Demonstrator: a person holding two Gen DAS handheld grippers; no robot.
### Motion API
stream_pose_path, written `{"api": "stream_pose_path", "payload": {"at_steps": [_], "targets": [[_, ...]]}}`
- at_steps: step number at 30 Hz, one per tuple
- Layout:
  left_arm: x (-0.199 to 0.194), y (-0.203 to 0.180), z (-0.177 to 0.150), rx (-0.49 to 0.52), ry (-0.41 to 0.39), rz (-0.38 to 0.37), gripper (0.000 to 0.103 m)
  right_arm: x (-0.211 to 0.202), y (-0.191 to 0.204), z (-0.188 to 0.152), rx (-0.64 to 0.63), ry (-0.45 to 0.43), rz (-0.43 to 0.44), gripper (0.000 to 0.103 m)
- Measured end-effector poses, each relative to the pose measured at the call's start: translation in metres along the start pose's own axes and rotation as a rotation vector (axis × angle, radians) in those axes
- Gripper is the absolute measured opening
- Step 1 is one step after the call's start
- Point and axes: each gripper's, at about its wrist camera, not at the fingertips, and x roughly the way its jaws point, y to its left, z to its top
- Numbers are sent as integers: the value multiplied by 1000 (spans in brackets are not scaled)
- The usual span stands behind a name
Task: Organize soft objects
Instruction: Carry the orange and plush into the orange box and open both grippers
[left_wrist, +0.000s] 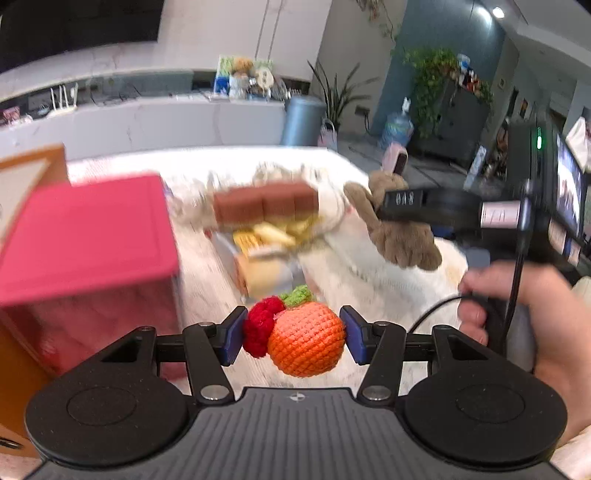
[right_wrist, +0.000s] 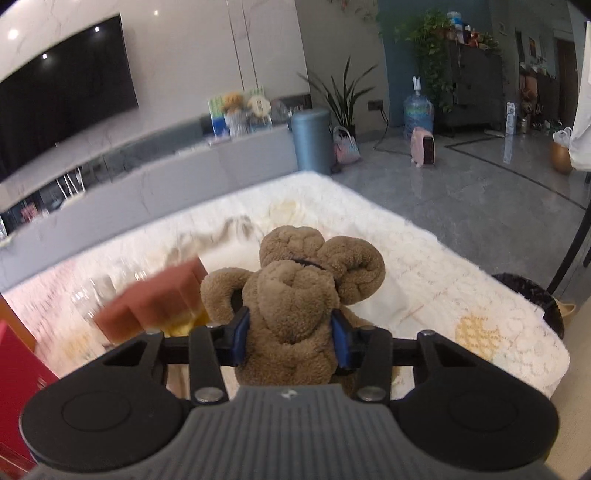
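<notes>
My left gripper (left_wrist: 293, 334) is shut on a crocheted orange fruit (left_wrist: 306, 338) with a green leaf and a red berry cluster (left_wrist: 260, 326), held above the white rug (left_wrist: 207, 280). My right gripper (right_wrist: 291, 334) is shut on a brown plush toy (right_wrist: 295, 291), held above the rug (right_wrist: 424, 280). In the left wrist view the plush (left_wrist: 399, 229) hangs from the right gripper at the right. A brown sponge-like block (left_wrist: 264, 203) lies over yellow soft pieces (left_wrist: 273, 232) in a clear container; it also shows in the right wrist view (right_wrist: 155, 299).
A red box (left_wrist: 85, 240) stands at the left of the rug, with an orange box edge (left_wrist: 33, 166) behind it. A low grey TV bench (right_wrist: 147, 173), a blue bin (right_wrist: 312, 140) and a pink heater (right_wrist: 423, 146) stand beyond the rug on the grey floor.
</notes>
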Motion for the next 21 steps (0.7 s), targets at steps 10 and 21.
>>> {"api": "stream_pose_path", "payload": {"at_steps": [10, 21], "targets": [[-85, 33, 32, -95, -194, 122, 62, -37, 15, 13, 4, -100, 51, 45], [-163, 120, 39, -131, -275, 241, 63, -121, 119, 1, -213, -150, 341, 45]]}}
